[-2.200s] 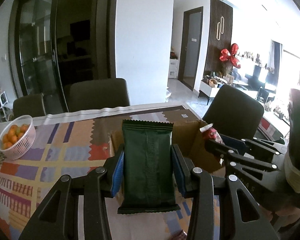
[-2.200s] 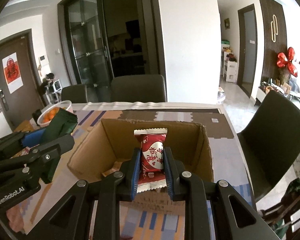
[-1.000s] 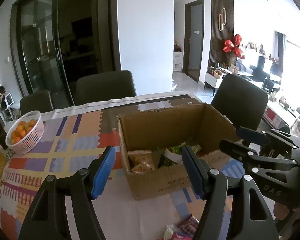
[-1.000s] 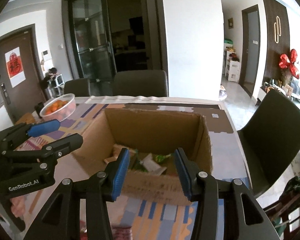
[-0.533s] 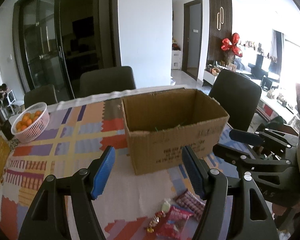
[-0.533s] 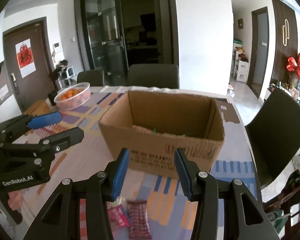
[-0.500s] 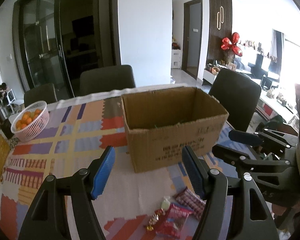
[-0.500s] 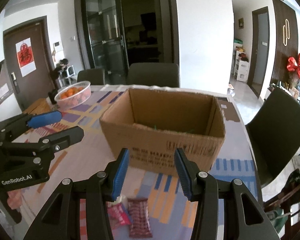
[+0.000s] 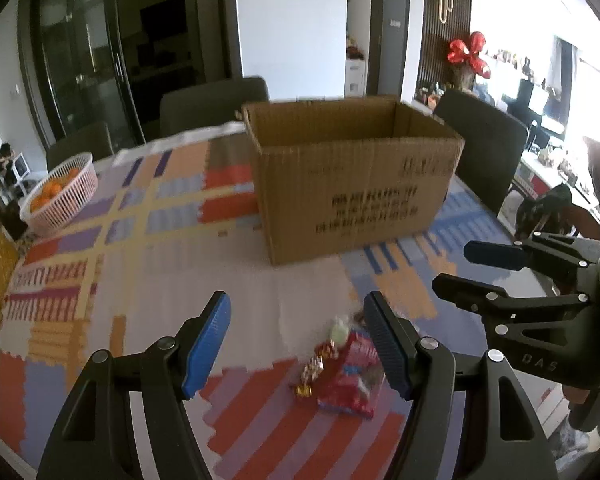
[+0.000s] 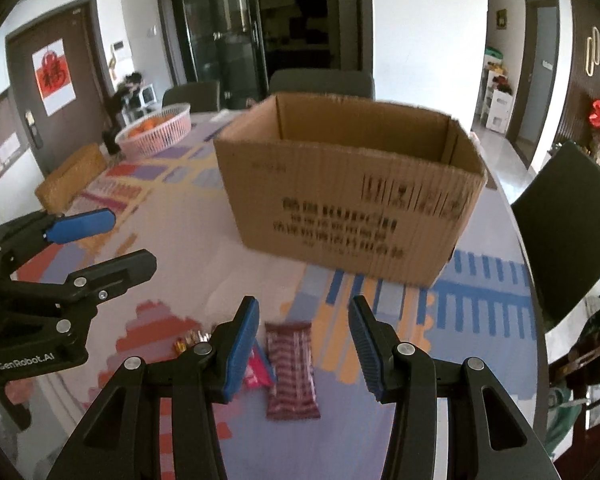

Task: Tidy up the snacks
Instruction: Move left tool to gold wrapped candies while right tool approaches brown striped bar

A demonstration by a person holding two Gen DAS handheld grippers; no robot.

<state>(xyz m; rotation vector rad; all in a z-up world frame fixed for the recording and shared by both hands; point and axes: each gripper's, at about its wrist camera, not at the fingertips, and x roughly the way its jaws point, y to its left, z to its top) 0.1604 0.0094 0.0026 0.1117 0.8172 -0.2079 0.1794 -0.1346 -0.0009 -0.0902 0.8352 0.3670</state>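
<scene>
Jaws on both grippers stand released with nothing between the blue pads: the left gripper (image 9: 298,340) hangs above the tabletop (image 9: 148,280), and the right gripper (image 10: 303,340) hovers just over a striped maroon packet (image 10: 290,364) lying flat near 6 o'clock of the cardboard box (image 10: 348,200).

From the left wrist view, a red foil packet (image 9: 350,380) sits at about 4 o'clock from the left gripper's centre, touching a few small wrapped candies (image 9: 314,364) on its 9 o'clock side.

These snacks look light, thin and crinkly; the film is probably slick, so a pinch across the short width, mid-length, should hold better than a grab at the crimped end seals. The contents may crush, so a gentle squeeze seems wise. The candies are tiny and rounded and may roll or slip out of wide pads.

The box is stiff corrugated board, open-topped, with dark print on its near wall. The tabletop carries a soft-looking cloth with coloured blocks. A pink lattice basket (image 10: 160,132) of oranges stands well apart at 10 o'clock of the box.
</scene>
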